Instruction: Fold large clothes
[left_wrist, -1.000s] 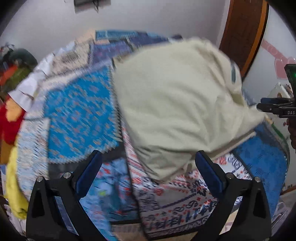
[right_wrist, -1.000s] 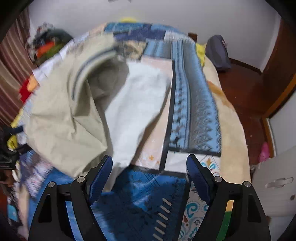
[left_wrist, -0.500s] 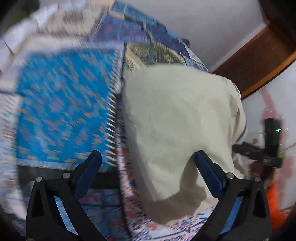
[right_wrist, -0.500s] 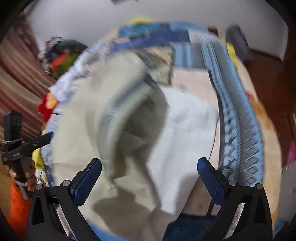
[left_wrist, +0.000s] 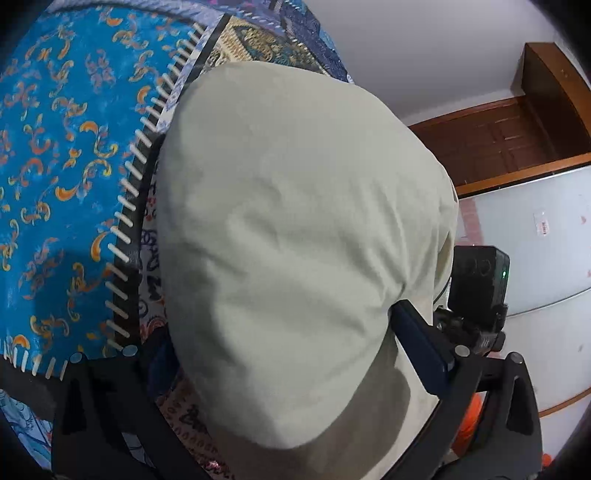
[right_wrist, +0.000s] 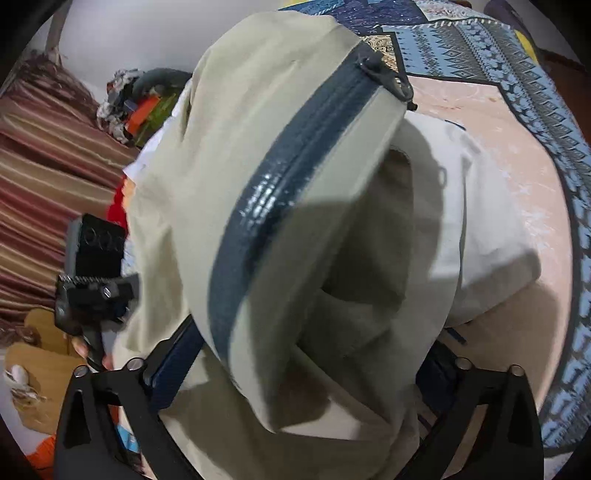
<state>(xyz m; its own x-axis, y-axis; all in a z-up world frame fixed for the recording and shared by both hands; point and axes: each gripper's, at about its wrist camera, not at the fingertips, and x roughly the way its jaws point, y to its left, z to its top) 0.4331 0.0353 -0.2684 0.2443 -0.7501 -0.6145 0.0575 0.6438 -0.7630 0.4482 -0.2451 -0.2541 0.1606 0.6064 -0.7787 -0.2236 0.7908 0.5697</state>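
A large beige jacket (left_wrist: 288, 229) with a dark blue zipper (right_wrist: 280, 184) lies bunched on the patterned bedspread (left_wrist: 66, 147). My left gripper (left_wrist: 291, 354) is low over its near edge, jaws wide apart. The cloth bulges between them and covers the left finger; the right finger (left_wrist: 421, 343) shows beside the fabric. My right gripper (right_wrist: 306, 369) reaches in from the other side. Its jaws are closing with folds of the jacket between them, pads apart from each other. A white lining (right_wrist: 480, 221) shows under the beige layer. Each view also shows the other gripper's body at the jacket's edge.
A wooden door (left_wrist: 498, 147) and a white panel (left_wrist: 535, 258) stand beyond the bed on one side. A striped curtain (right_wrist: 44, 166) and a heap of colourful clothes (right_wrist: 136, 99) are on the other. A hand (right_wrist: 81, 347) holds the left gripper's handle.
Both grippers have come down and in towards the jacket, which now fills the space between their fingers. The left view has rolled. The right jaws opened wider than a second ago.
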